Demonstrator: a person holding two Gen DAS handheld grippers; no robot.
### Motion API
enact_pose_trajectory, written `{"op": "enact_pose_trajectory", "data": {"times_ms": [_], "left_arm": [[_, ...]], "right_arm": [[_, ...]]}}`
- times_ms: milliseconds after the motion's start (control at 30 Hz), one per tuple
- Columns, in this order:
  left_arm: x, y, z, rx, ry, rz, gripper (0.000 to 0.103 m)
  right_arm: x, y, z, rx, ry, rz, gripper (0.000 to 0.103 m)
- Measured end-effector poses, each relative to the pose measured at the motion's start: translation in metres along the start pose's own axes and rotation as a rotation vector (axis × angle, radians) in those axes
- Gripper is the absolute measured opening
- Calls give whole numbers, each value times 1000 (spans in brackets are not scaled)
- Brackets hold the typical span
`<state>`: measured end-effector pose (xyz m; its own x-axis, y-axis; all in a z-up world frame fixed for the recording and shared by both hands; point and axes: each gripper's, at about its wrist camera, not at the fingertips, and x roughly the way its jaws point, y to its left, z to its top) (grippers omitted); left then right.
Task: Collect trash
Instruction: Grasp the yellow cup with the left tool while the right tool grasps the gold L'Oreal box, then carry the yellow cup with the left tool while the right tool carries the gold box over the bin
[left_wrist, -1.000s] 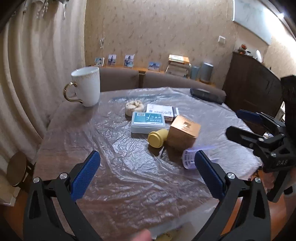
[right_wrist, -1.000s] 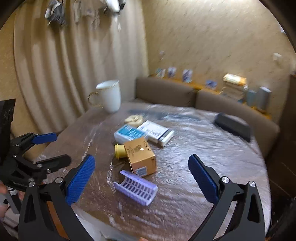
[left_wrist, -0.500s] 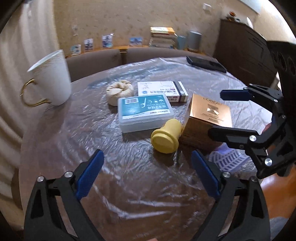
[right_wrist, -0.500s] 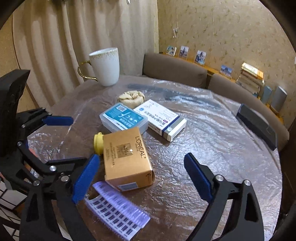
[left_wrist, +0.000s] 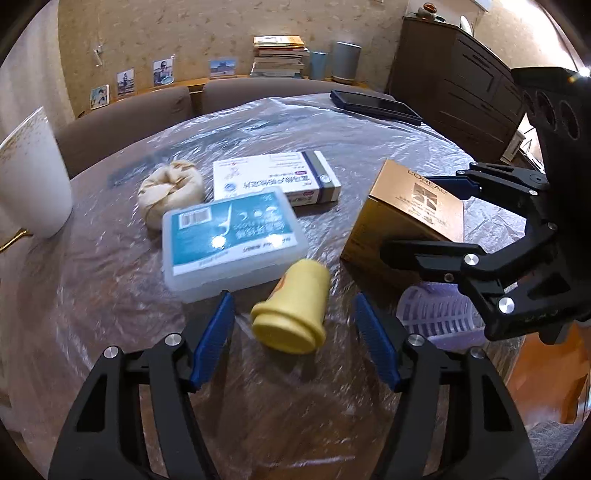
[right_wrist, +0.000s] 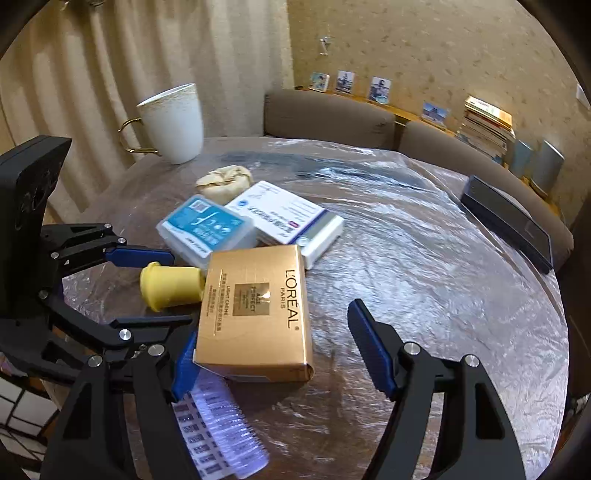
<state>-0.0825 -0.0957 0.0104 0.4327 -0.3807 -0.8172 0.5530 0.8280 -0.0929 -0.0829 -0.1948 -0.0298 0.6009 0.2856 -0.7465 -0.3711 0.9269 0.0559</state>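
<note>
A round tabletop (right_wrist: 424, 280) under a crinkled clear plastic sheet (left_wrist: 110, 302) carries everything, with brown upholstered seat backs (right_wrist: 328, 114) curving round its far edge. A white mug (right_wrist: 173, 122) with a gold handle stands upright near the far left edge, well apart from the clutter, and a flat black case (right_wrist: 506, 221) lies alone toward the right edge. In the middle, a gold carton (right_wrist: 255, 314) lies flat, its near corner over a lilac ribbed tray (right_wrist: 221, 428) that pokes out toward the tabletop's near edge. Behind the carton sits a white medicine box (right_wrist: 284, 218), partly overlapped by a blue-lidded plastic case (right_wrist: 207, 229), and behind those a crumpled beige wad (right_wrist: 225, 181). A small yellow cup (left_wrist: 291, 314) lies on its side, its narrow end against the carton's left face. The left tool (left_wrist: 291, 343) points down at that cup: its blue pads (left_wrist: 214, 339) stand either side of the cup's flared rim with a gap on both sides, and the jaws are closing. The right tool (right_wrist: 280, 354) straddles the gold carton; its jaws are closing too, the left pad just at the carton's near-left corner, whether touching I cannot tell, and the right pad (right_wrist: 369, 350) clearly apart from the carton's right face.
</note>
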Motion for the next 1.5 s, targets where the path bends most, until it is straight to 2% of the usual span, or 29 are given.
{"op": "enact_pose_trajectory", "data": {"times_ms": [67,167,333,433,867,1333,1500], "left_arm": [[3,-2,2,11,1,18,68],[4,-8,0,40,-10,81,56],[2,-10,0,37,-22,75,42],[0,-11,-1,33,-25,77,38],[-19,-5,-8,-75,-75,67,38],[-32,-3,-16,-143,-93,84,38],[-39,-1,-18,-168,-106,92,38]], "right_arm": [[0,-3,-1,12,-2,-4,72],[-1,-2,-2,12,-7,-27,72],[-2,-3,-5,28,-7,-14,72],[-3,-4,-4,45,-7,21,51],[-24,-9,3,122,-87,105,48],[-38,-4,-3,134,-97,85,48],[-48,-8,-1,147,-124,62,48]]}}
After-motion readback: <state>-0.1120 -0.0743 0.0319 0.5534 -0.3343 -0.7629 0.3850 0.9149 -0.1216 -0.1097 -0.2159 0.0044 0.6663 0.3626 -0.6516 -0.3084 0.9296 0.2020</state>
